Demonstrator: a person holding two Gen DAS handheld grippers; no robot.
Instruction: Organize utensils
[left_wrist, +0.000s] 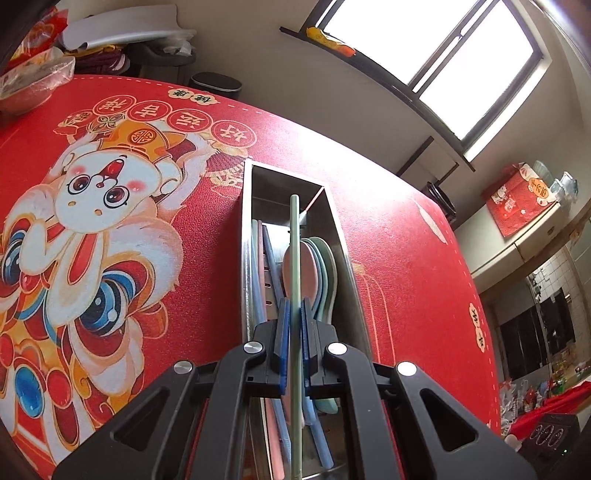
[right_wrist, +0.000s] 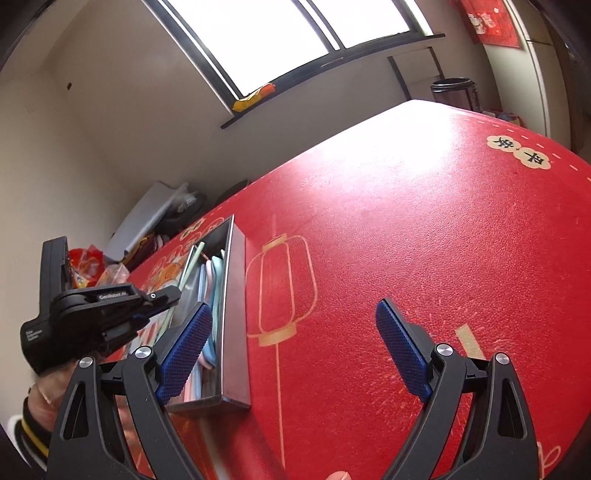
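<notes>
My left gripper (left_wrist: 294, 306) is shut on a thin pale green chopstick (left_wrist: 294, 236), which lies lengthwise just above an open steel utensil box (left_wrist: 246, 221) on the red tablecloth. Inside the box lie pastel spoons (left_wrist: 318, 271) and blue and pink chopsticks (left_wrist: 271, 258). In the right wrist view the same box (right_wrist: 234, 314) sits at the left, with the left gripper (right_wrist: 168, 297) over it holding the green chopstick (right_wrist: 190, 269). My right gripper (right_wrist: 293, 307) stands open with nothing between its blue pads (right_wrist: 184, 354), just right of the box and over bare cloth.
A plastic-wrapped bowl (left_wrist: 29, 85) stands at the table's far left corner. A dark bin (left_wrist: 216, 85) is on the floor beyond the table edge. A person's hand and striped cuff (right_wrist: 37, 398) hold the left gripper. Red cloth stretches right of the box.
</notes>
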